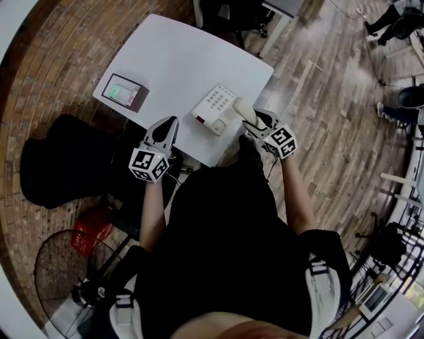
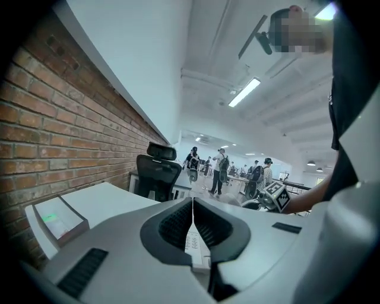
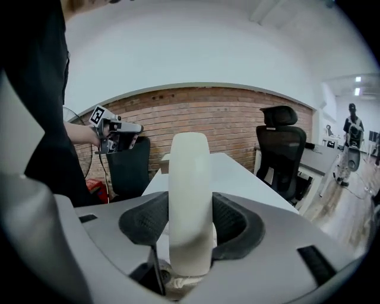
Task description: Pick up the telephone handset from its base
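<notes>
A cream telephone handset (image 1: 243, 110) is lifted off the white phone base (image 1: 213, 108), which stands with its keypad near the front right edge of the white table (image 1: 179, 59). My right gripper (image 1: 256, 120) is shut on the handset. In the right gripper view the handset (image 3: 190, 196) stands upright between the dark pads (image 3: 233, 222), with its coiled cord just visible below. My left gripper (image 1: 169, 124) hovers over the table's front edge, left of the base, shut on nothing. Its pads (image 2: 178, 222) meet in a line in the left gripper view.
A small grey box with a green screen (image 1: 124, 91) sits on the table's left corner. A black office chair (image 1: 228, 13) stands beyond the table. A red basket (image 1: 89, 232) and a fan (image 1: 59, 271) are on the floor at left. People stand far off (image 2: 221, 169).
</notes>
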Demonstrator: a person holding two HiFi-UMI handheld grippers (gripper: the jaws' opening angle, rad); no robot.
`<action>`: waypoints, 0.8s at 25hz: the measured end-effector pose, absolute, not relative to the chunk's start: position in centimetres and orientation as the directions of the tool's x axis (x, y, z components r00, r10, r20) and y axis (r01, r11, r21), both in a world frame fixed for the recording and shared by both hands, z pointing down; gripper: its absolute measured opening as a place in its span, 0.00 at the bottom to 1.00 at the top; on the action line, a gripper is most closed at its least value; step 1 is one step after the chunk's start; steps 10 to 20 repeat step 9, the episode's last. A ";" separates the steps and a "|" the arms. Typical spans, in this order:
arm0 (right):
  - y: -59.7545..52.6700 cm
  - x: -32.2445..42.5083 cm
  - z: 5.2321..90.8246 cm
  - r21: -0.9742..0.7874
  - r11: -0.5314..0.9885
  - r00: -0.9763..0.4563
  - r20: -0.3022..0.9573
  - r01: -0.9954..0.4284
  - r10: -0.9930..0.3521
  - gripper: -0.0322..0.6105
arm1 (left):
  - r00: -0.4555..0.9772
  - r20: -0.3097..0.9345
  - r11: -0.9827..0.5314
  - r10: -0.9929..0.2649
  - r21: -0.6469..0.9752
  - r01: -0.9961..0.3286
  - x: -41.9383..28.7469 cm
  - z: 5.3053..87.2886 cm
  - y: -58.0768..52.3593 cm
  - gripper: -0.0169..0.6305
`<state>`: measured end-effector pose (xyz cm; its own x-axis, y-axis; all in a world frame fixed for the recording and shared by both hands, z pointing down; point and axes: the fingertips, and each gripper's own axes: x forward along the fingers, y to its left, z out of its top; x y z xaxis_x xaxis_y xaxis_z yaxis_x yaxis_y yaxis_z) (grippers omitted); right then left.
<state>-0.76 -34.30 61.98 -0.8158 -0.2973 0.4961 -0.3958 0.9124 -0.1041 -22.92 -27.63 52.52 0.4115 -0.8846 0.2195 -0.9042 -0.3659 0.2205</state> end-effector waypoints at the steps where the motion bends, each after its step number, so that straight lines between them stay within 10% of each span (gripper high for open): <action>1: -34.3 -0.8 61.8 -0.103 0.906 -0.814 0.489 -0.411 -0.314 0.37 | 0.423 0.219 -0.378 -0.880 0.220 -0.900 -22.9 52.5 -27.7 0.06; 20: -33.2 -0.6 61.8 -0.179 0.857 -0.825 0.420 -0.483 -0.377 0.37 | 0.487 0.215 -0.441 -0.846 0.229 -0.868 -22.6 52.9 -26.7 0.06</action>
